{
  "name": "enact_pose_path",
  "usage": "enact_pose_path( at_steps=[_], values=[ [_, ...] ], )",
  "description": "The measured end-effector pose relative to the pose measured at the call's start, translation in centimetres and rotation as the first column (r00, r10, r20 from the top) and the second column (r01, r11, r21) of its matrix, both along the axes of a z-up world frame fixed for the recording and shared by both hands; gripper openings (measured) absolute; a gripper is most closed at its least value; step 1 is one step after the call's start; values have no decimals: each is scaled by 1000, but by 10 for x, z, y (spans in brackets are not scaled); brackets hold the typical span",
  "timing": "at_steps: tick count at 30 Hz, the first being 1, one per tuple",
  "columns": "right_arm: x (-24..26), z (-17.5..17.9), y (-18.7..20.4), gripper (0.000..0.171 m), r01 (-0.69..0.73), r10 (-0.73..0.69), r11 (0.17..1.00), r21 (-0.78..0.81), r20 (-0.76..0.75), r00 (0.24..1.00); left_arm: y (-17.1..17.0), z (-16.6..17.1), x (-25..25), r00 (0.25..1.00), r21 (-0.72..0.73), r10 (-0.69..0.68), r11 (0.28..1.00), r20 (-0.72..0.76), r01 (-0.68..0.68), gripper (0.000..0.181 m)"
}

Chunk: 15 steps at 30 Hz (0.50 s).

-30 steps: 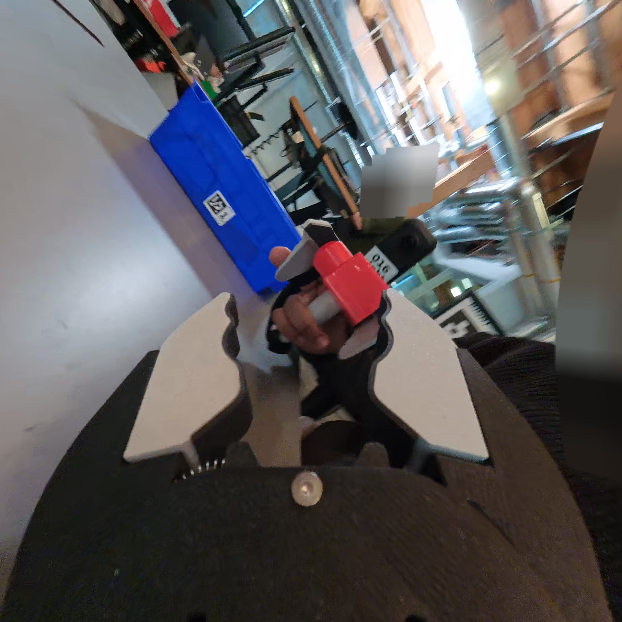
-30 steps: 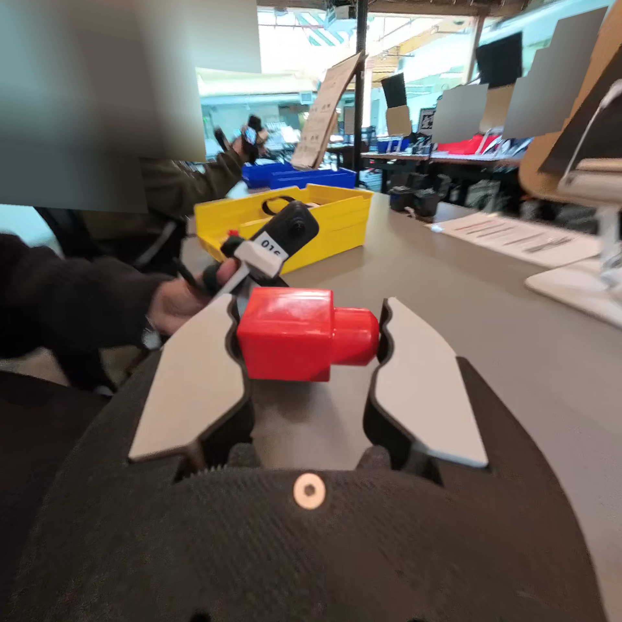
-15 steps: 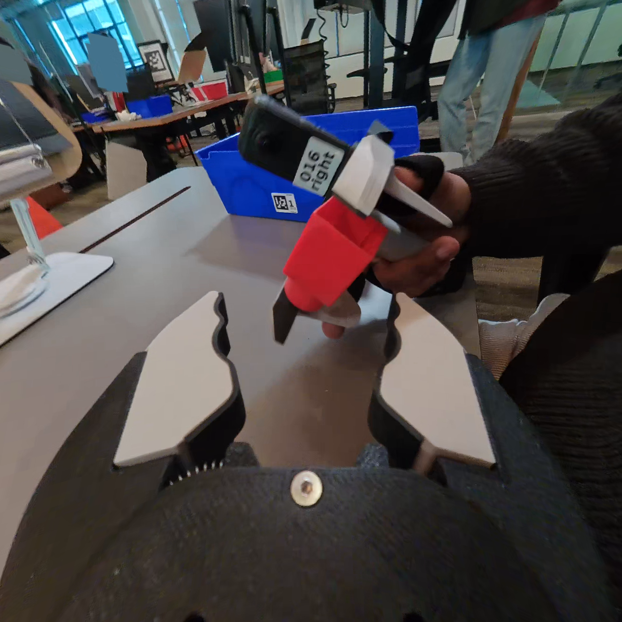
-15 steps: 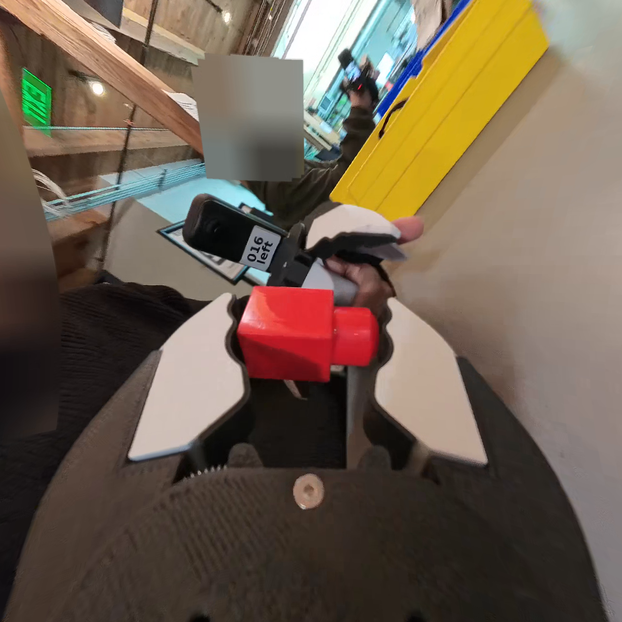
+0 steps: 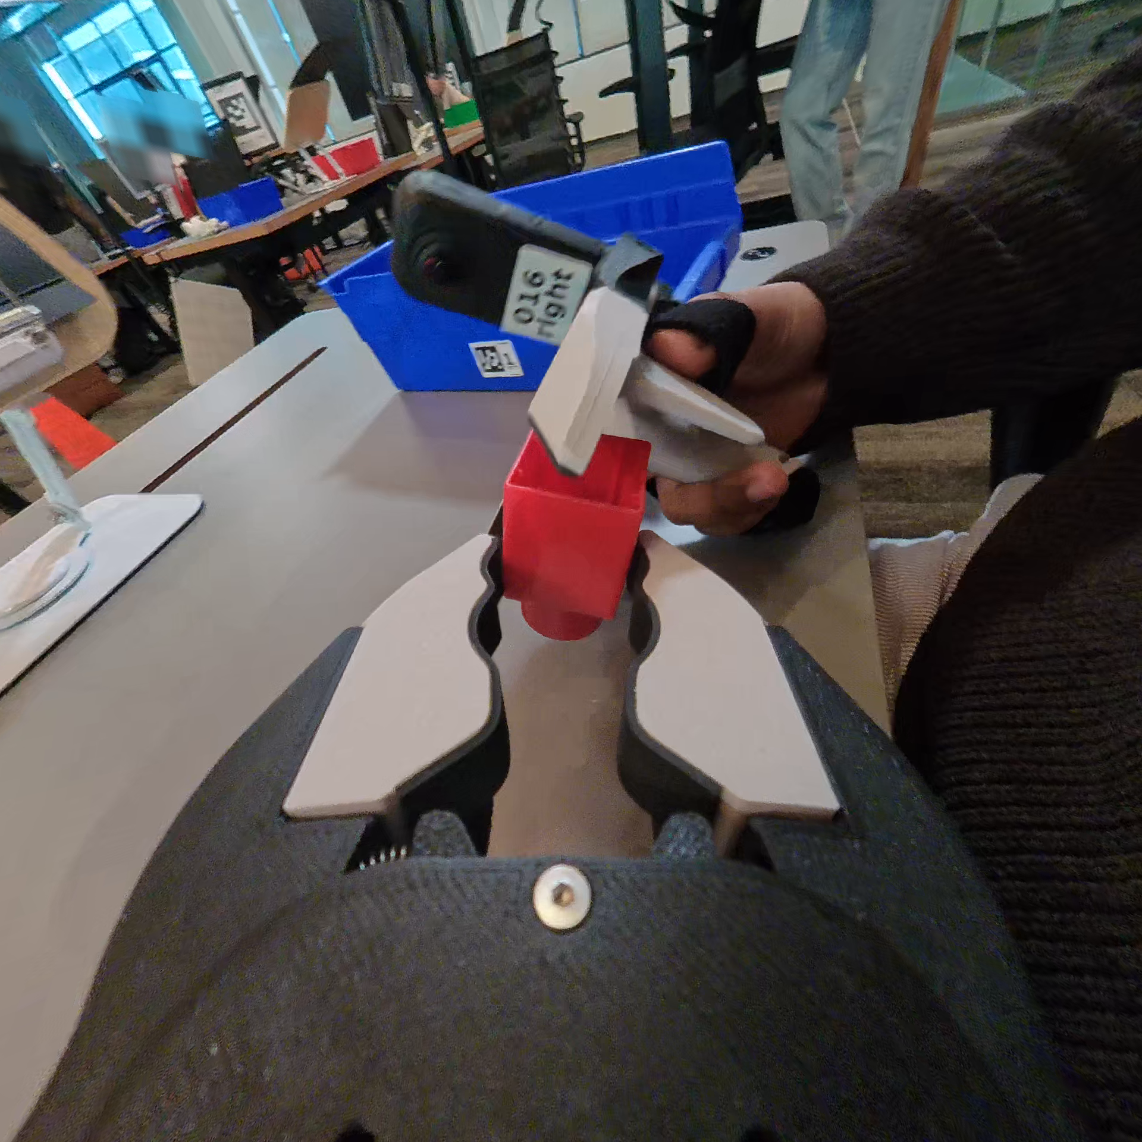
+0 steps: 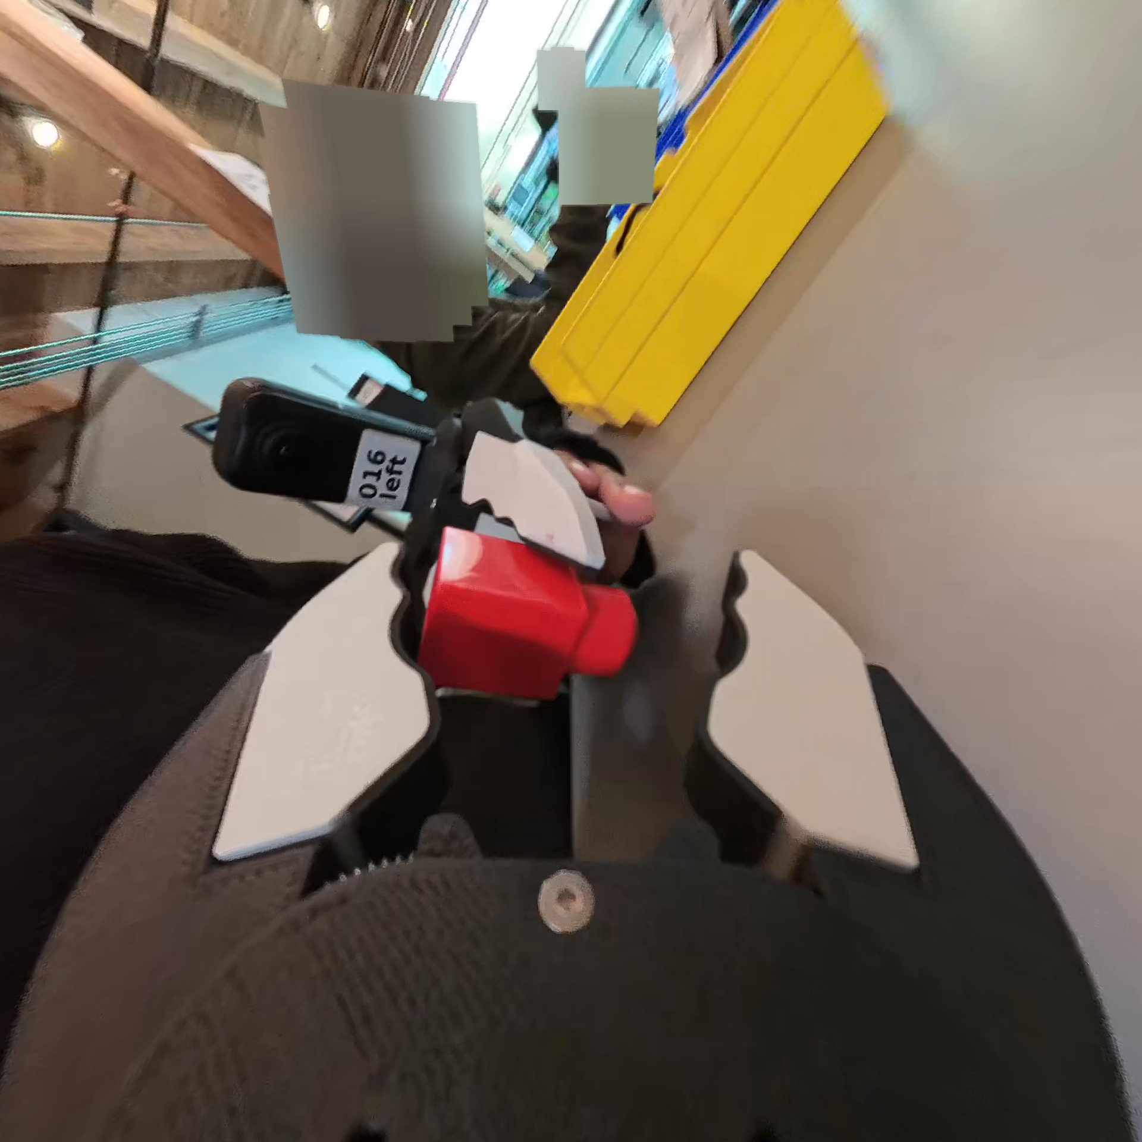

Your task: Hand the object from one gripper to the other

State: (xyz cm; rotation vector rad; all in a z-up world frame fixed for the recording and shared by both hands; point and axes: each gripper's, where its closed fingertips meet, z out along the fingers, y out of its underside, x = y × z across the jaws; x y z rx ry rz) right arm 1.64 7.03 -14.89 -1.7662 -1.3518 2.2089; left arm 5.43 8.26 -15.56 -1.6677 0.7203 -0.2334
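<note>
A red block (image 5: 568, 537) with a round stub is held in the air above the grey table (image 5: 259, 556). My left gripper (image 5: 565, 556) is shut on the block's two sides at its fingertips. In the right wrist view my right gripper (image 6: 568, 593) stands open around the red block (image 6: 500, 624): the left pad touches it, and a gap shows between the stub and the right pad. One of the left gripper's fingers (image 6: 531, 494) lies on the block's top there. In the left wrist view one of the right gripper's fingers (image 5: 587, 383) sits over the block.
A blue bin (image 5: 618, 247) stands on the table behind the grippers. A yellow bin (image 6: 710, 247) stands on the other side. A white stand base (image 5: 93, 550) lies at the left. A person's legs (image 5: 828, 93) show far back. Both grippers' tips are close together, under 4 cm apart.
My left gripper has closed on the red block. My right gripper's jaws have spread apart, leaving a gap at the stub.
</note>
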Motion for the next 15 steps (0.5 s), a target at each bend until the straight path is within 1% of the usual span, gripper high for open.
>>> enact_pose_path(
  at_steps=[3,5,7,9,11,13,15],
  values=[
    [-3,8,25,98,143,-139,987,72,-58,989,7,-3,-16,997,-28,83,996,6,-83,39],
    [-2,15,41,90,239,-226,963,126,-109,968,11,-7,-26,991,-49,134,990,-8,-134,39],
    [0,18,51,76,296,-272,935,196,-141,952,14,-11,-34,983,-63,181,981,-38,-183,39],
    [2,15,53,63,303,-275,913,273,-138,952,17,-16,-42,968,-67,231,969,-97,-238,39],
    [2,6,51,49,284,-267,890,358,-97,959,19,-22,-52,939,-56,290,951,-186,-305,39],
    [2,-3,46,39,254,-252,863,436,-63,966,20,-27,-56,908,-34,317,940,-274,-338,39],
    [1,-7,41,35,242,-246,837,491,-59,968,20,-30,-57,881,-15,330,934,-339,-356,39]
  ],
)
